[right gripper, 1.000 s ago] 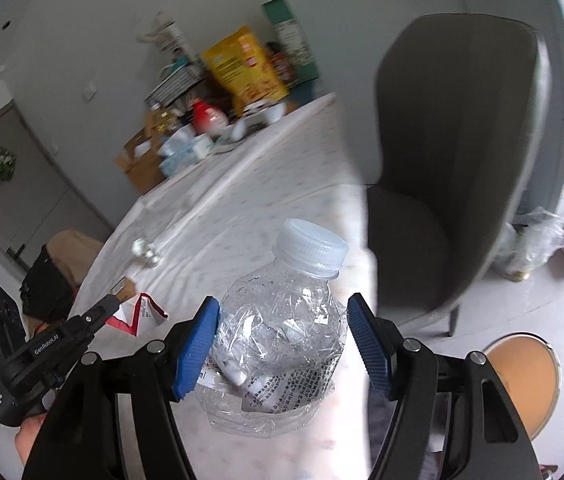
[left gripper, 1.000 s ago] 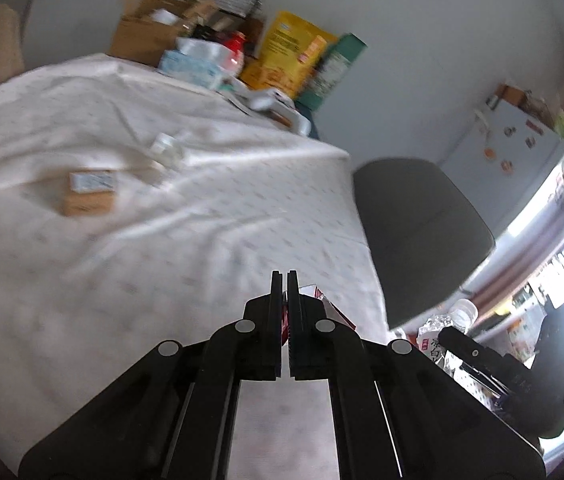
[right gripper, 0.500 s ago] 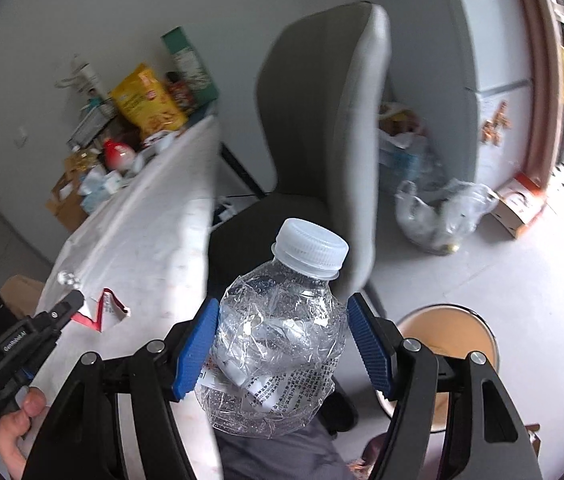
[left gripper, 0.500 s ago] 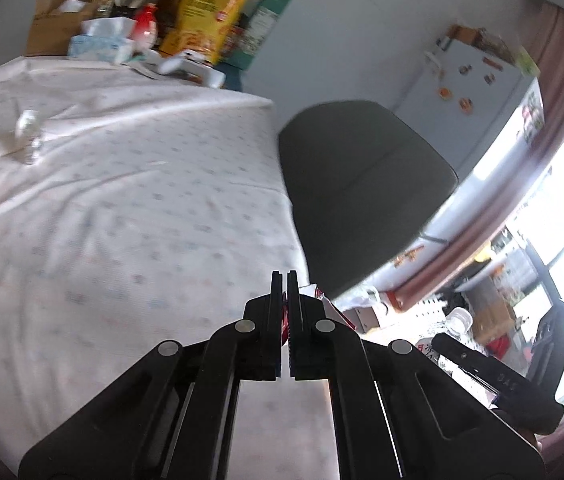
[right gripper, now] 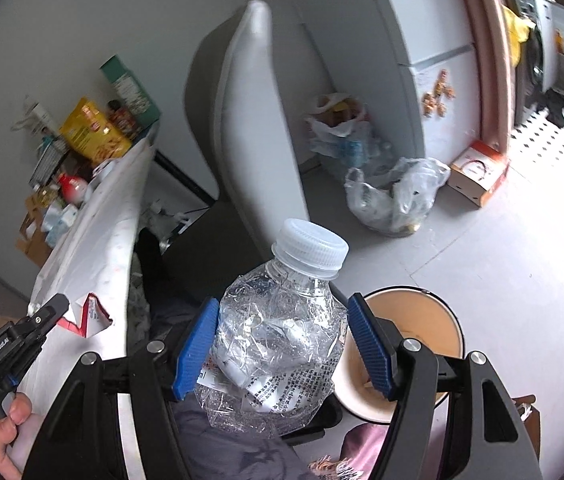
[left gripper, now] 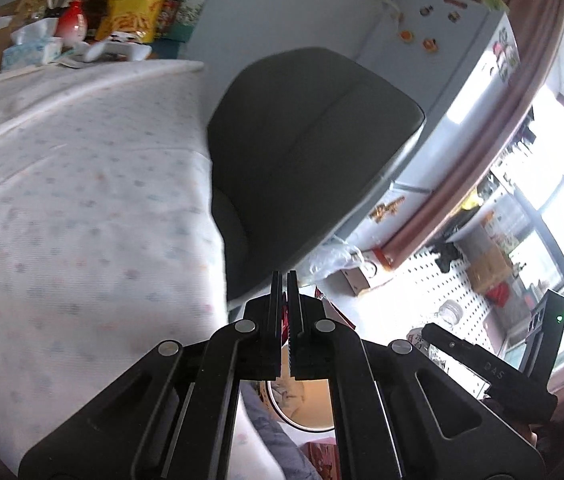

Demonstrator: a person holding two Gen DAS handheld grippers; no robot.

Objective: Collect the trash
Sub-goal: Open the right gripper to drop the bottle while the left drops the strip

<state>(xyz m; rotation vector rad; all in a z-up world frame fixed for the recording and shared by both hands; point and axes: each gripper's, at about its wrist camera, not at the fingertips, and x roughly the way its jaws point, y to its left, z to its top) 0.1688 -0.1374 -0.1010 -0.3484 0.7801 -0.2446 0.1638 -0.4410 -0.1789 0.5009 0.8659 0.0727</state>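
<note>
Right gripper [right gripper: 282,344] is clamping the crushed clear plastic bottle [right gripper: 278,332], cap-end forward, round tan open bin [right gripper: 437,320] just right-below; left gripper [left gripper: 285,300] is pinching the red-white torn wrapper [right gripper: 90,316], farther left.

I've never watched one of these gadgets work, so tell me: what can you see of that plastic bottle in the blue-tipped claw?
The plastic bottle is clear, thin and badly crumpled, apparently empty, with a white screw cap on and a printed label low on its body. It stands roughly upright, cap pointing away from the camera. The right gripper clamps it: a ribbed blue pad presses each side. It hangs in the air beside the table edge, in front of a round tan bin on the floor.
</note>
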